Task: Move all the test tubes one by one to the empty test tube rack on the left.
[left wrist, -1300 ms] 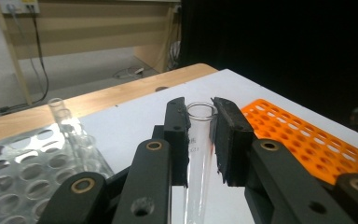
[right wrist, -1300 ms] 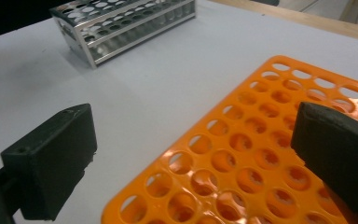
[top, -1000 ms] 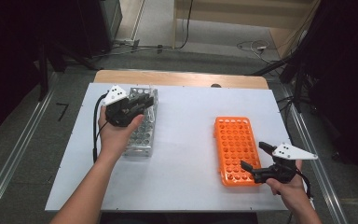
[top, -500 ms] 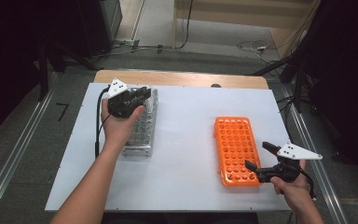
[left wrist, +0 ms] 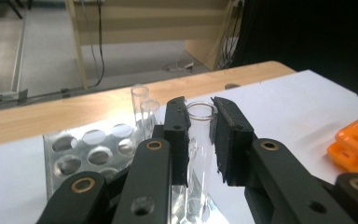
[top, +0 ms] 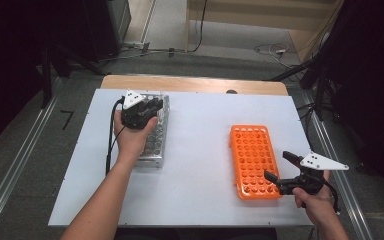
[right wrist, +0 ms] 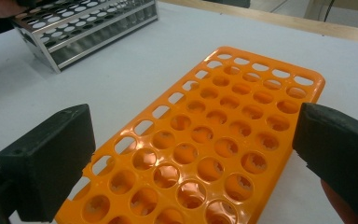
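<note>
A clear glass test tube (left wrist: pixel 199 140) stands upright between the pads of my left gripper (left wrist: pixel 200 116), which is shut on it just below the rim. In the high view my left gripper (top: pixel 154 104) hangs over the far end of the metal tube rack (top: pixel 156 146). Two more glass tubes (left wrist: pixel 141 100) stand in the metal rack (left wrist: pixel 74 154) behind the jaws. My right gripper (top: pixel 279 166) is open beside the near right corner of the orange tube rack (top: pixel 252 150). Nothing is between its wide-set pads, and the orange rack (right wrist: pixel 223 121) lies below them with its holes empty.
The white tabletop (top: pixel 200 150) spreads between the two racks. A wooden strip (top: pixel 195 84) runs along the table's far edge, with cables on the floor beyond. A black cable (top: pixel 111 135) trails from the left gripper along the forearm.
My left gripper has shifted a little over the far end of the metal rack and sunk lower. The right gripper has drifted slightly to the right beside the orange rack.
</note>
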Motion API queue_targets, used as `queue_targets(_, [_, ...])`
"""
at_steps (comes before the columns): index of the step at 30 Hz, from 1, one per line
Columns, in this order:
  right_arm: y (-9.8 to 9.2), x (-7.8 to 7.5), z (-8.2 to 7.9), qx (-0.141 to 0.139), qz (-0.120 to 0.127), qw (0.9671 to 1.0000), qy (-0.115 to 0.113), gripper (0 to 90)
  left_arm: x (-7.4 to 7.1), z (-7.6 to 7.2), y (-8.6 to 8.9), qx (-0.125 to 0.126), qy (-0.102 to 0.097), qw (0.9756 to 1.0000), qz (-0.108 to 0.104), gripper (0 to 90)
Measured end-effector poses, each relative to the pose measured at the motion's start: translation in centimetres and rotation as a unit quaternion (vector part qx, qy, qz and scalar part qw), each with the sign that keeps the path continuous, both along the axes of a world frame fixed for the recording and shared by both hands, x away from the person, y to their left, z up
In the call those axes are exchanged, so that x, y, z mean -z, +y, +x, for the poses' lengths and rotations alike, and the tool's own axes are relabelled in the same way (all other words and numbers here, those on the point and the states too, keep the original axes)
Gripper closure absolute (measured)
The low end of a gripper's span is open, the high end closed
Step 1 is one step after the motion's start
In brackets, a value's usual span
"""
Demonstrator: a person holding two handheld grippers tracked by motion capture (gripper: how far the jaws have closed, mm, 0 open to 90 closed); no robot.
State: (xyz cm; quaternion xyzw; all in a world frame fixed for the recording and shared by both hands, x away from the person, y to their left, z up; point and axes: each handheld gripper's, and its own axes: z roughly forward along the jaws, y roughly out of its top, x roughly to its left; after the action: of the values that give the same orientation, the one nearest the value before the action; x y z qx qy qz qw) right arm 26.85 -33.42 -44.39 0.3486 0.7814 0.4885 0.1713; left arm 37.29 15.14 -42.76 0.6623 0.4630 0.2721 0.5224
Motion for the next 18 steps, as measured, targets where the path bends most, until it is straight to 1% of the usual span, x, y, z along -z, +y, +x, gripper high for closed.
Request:
queue_targets(5, [-0.14,-0.02,0.06,0.002,0.002,1.0,0.0,0.0,0.16,-0.09,-0.34,-0.004,0.011,0.9998,0.015,76.1])
queue_targets(8, [-0.25,-0.02,0.14,0.002,0.004,1.0,0.001,0.0,0.17,-0.05,-0.29,-0.008,0.029,0.9995,0.01,75.8])
queue_targets(9, [-0.31,-0.06,0.15,0.001,0.006,1.0,0.001,0.0,0.2,-0.04,-0.26,-0.008,0.034,0.9993,0.012,75.6])
queue_targets(11, [-0.36,-0.13,0.16,0.002,0.012,0.9999,0.003,0.0,0.21,-0.06,-0.25,-0.007,0.035,0.9992,0.017,75.3])
queue_targets(14, [-0.36,-0.12,0.17,0.002,0.011,0.9999,0.003,0.0,0.14,-0.11,-0.28,-0.003,0.039,0.9989,0.026,74.9])
queue_targets(16, [-0.33,-0.1,0.18,0.001,0.01,0.9999,0.003,0.0,0.18,-0.15,-0.33,-0.001,0.04,0.9987,0.032,72.0])
queue_targets(18, [-0.31,-0.11,0.18,0.0,0.01,0.9999,0.004,0.0,0.19,-0.21,-0.33,0.005,0.042,0.9986,0.031,69.6])
